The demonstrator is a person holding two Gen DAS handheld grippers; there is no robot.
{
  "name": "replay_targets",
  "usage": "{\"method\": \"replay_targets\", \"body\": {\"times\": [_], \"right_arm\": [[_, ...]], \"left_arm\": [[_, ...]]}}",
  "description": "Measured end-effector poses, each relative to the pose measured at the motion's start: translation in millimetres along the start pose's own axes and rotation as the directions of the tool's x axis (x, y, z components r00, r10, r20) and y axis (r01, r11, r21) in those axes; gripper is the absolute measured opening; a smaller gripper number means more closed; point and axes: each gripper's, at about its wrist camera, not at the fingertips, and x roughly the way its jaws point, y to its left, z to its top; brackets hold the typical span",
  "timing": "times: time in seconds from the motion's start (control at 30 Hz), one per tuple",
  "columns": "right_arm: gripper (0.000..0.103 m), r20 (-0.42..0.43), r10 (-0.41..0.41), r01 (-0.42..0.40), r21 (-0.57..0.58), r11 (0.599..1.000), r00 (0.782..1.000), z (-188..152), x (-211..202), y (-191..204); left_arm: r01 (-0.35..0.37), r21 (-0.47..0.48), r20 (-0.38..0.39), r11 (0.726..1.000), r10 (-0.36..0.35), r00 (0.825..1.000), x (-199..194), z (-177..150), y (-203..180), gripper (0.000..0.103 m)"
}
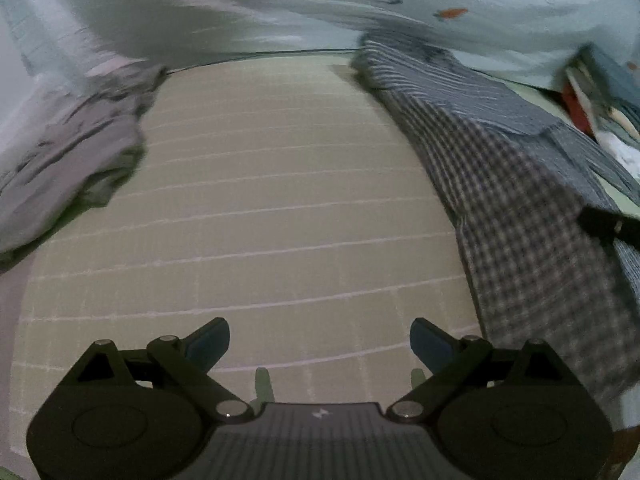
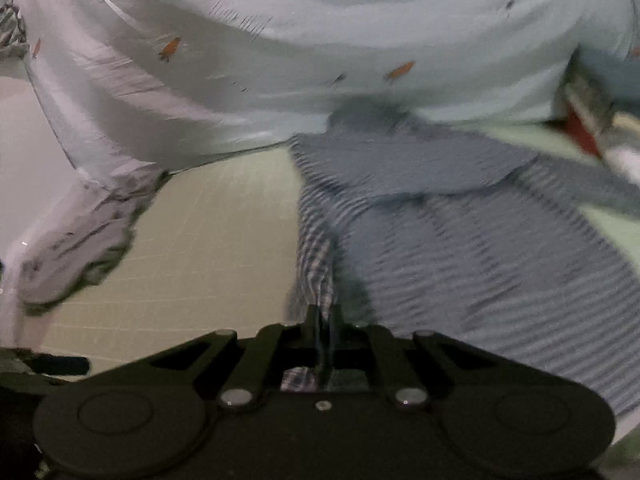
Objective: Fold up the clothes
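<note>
While right tongs [image 2: 324, 320] pinch checked shirt [image 2: 460, 248] — left tongs [image 1: 319, 342] gape.

Checked shirt [image 2: 460, 248] is soft woven cloth, matt. Grid mat [image 1: 256, 208] looks smooth, matt. Hand-held gripper [image 1: 320, 342] is matt black plastic w/ shiny metal pins; grey garment [image 1: 68, 160] is crumpled cloth.

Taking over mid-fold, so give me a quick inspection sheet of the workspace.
Surface: beige gridded mat, middle bare.
Job's things: blue checked shirt spread on the mat's right side.
Clutter: crumpled grey garment at left; stacked items far right, blurred.
Grippers: left gripper open over the mat, holding nothing; right gripper shut on the shirt's edge.
Cables: nothing seen.
Surroundings: pale patterned sheet hanging behind.
</note>
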Motion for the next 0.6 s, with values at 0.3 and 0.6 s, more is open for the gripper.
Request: {"method": "replay_targets", "body": {"times": [0.3,0.6], "right_arm": [[0.006,-0.156,-0.086,0.080,-0.044,0.996,0.984,-22.7,45.5,-78.3],[0.039,-0.293,0.028,-0.067,-0.124,0.990,0.956,-15.8,69.6,-106.5]], "left_arm": [[-0.043,-0.023,-0.016,0.999,0.043,0.999,12.5,12.3,-38.7,0.097],[-0.137,-0.142,-0.023,0.980,0.135,0.991,30.3,47.3,-70.1,0.097]]}}
